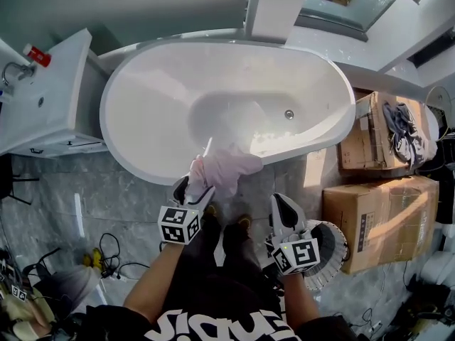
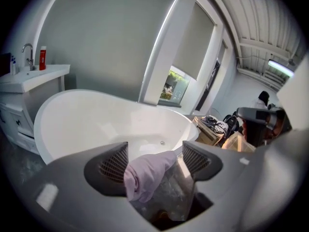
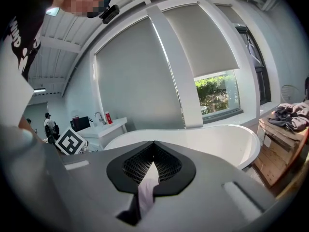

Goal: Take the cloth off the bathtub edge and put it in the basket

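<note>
Right now your right gripper (image 1: 284, 204) is nearest you, its jaws pressed together; a pale strip shows in the slit behind where they meet, and what it is cannot be told. It hangs just over the white basket (image 1: 331, 251), which stands on the floor at your right foot. Your left gripper (image 1: 192, 187) reaches to the near edge of the bathtub (image 1: 156, 84) with its ribbed pads (image 2: 113, 164) spread apart. The lilac cloth (image 1: 226, 168) stands between them, bunched against the left pad and not squeezed. It is draped over the tub's near edge, with its long axis running sideways along the rim – one end at your left gripper, the other pointing to your right. Farther right stand two cardboard boxes (image 1: 377, 219), well apart from the cloth.
</note>
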Available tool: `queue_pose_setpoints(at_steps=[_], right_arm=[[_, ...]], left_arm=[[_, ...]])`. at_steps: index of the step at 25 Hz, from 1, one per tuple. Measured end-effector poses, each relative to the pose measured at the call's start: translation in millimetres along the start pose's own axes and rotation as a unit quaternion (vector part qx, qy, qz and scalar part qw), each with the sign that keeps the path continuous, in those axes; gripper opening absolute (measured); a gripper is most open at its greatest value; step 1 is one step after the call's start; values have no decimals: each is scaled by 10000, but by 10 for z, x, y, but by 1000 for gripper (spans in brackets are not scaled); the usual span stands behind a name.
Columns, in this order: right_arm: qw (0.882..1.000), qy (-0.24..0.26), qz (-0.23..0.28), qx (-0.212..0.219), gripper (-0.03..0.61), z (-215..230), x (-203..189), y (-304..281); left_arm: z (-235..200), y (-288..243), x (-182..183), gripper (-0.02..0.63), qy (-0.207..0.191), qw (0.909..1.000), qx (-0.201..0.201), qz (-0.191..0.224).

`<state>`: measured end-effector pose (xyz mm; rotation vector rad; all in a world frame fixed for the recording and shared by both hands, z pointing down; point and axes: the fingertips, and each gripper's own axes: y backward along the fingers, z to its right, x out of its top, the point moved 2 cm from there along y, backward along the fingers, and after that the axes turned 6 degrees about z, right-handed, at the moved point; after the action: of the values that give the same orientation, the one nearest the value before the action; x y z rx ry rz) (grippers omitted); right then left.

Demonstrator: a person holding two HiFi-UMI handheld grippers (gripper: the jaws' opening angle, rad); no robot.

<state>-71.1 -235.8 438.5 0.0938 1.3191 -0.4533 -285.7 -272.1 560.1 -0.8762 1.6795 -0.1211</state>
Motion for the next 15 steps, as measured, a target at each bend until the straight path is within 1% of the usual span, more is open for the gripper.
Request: queue_pose_setpoints(at_steps=[3,6,12,15], right_arm=[[9999,-38,-117,-65,6,30,-162,-5],[9997,-39,-230,-2,6,7,-273,-60],[9989,-141,-449,36,6,30,-565,-112],[9984,-174,-544,30,6,70,-663,-104]], left_arm=[[-156,-165,-228,328,188,9996,129,-195],[-283,-347,-453,328,316,9986,216,-366],[-536,-691,-870,335,433,9956,529,-640],[-625,-817,-1005,344,480,9941,643,-731]])
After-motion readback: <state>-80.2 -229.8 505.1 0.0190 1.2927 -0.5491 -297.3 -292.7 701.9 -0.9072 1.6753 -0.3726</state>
